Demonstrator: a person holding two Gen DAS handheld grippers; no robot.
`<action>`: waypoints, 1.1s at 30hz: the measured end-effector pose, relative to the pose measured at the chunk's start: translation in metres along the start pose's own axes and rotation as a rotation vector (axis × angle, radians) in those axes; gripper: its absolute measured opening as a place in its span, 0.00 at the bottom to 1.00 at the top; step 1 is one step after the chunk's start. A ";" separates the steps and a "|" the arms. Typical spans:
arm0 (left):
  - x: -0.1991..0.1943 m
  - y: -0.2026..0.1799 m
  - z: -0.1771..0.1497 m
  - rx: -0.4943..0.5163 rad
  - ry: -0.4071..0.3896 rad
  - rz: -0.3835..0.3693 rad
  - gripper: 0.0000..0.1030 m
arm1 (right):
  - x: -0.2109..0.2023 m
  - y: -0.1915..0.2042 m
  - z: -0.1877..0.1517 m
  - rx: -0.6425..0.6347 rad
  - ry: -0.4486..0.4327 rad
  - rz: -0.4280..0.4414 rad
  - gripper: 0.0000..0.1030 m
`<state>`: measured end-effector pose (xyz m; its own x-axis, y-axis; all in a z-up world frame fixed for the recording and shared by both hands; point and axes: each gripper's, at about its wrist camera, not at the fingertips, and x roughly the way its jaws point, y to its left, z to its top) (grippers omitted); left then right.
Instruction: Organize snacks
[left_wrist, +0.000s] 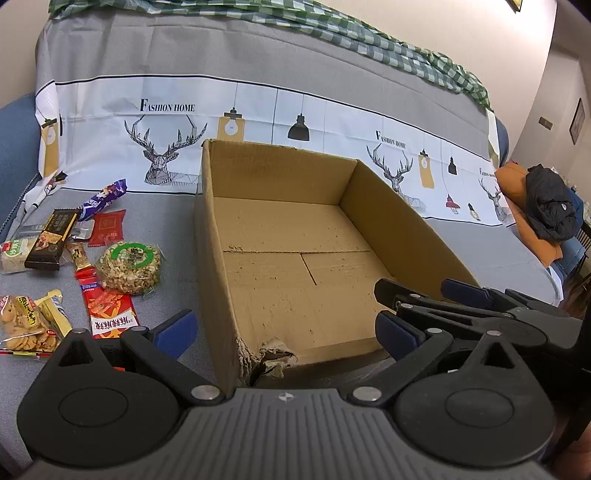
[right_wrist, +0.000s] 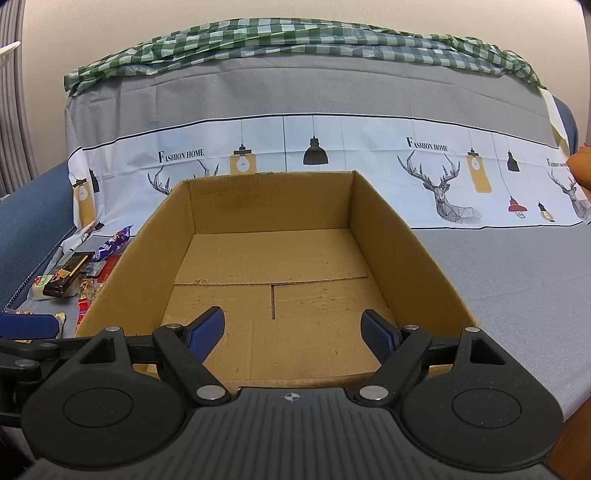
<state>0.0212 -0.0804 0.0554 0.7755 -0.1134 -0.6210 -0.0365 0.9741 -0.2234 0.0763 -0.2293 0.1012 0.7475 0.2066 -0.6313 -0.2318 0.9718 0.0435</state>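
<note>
Left wrist view: my left gripper (left_wrist: 284, 332) jaws wide apart, holding nothing. Right gripper (right_wrist: 293, 328) same, over empty brown cardboard box (right_wrist: 436, 280). Colourful snack packets (left_wrist: 129, 264) lie left of box. Slippery wrappers may slide from jaws.

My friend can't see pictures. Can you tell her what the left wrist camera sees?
An empty cardboard box sits open on a grey cloth-covered sofa, with a pile of snack packets lying to its left. The open left gripper points at the box's torn near corner, and the right gripper reaches in from the right.
</note>
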 end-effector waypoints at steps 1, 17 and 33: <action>0.000 0.000 0.000 0.000 0.000 0.000 0.99 | 0.000 0.000 0.000 -0.001 0.000 0.000 0.80; 0.001 -0.001 -0.001 0.001 0.003 -0.003 0.99 | 0.001 0.000 -0.003 -0.008 -0.007 -0.005 0.80; -0.031 0.071 0.035 -0.119 -0.040 -0.015 0.25 | -0.016 0.036 0.021 0.120 -0.058 0.117 0.38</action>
<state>0.0168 -0.0007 0.0852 0.8011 -0.1180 -0.5868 -0.0970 0.9418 -0.3217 0.0690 -0.1954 0.1296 0.7552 0.3221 -0.5709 -0.2462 0.9466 0.2083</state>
